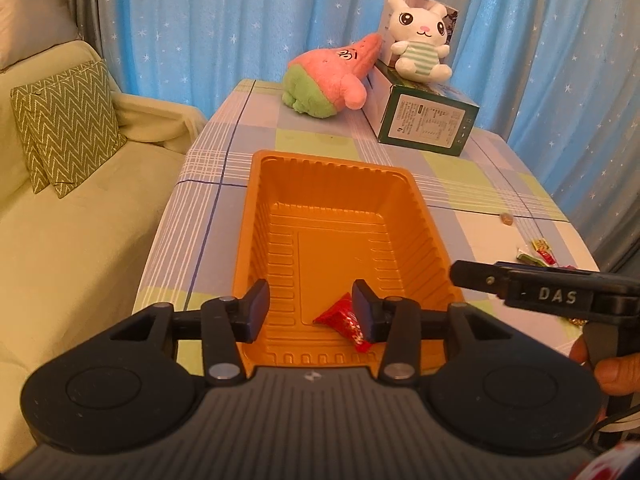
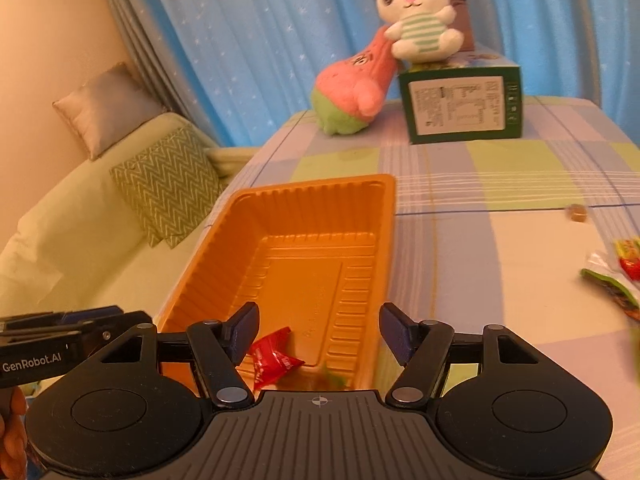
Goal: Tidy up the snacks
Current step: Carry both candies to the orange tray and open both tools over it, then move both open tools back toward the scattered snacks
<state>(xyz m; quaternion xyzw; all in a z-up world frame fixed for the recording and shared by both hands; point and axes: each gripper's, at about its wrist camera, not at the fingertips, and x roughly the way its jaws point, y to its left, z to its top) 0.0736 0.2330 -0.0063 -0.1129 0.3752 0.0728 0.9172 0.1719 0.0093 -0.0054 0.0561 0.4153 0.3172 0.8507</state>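
Observation:
An orange plastic tray [image 1: 253, 216] [image 2: 316, 185] stands on the checked tablecloth. A red snack packet [image 1: 340, 320] [image 2: 274, 358] lies on its floor at the near end. My left gripper [image 1: 312, 310] hangs open over that end, its right finger just in front of the packet and not pressing it. My right gripper [image 2: 320, 332] is open above the tray's near right corner with nothing between its pads. A blurred green snack [image 2: 332, 380] shows in the tray just under it. More wrapped snacks [image 1: 536, 256] [image 2: 616, 280] lie on the table to the right.
A small brown candy [image 1: 506, 219] [image 2: 576, 213] sits alone on the cloth. At the back stand a green box [image 1: 428, 120], a white rabbit plush [image 1: 420, 40] and a pink plush [image 1: 332, 80]. A sofa with a zigzag cushion [image 1: 68, 120] lies left of the table edge.

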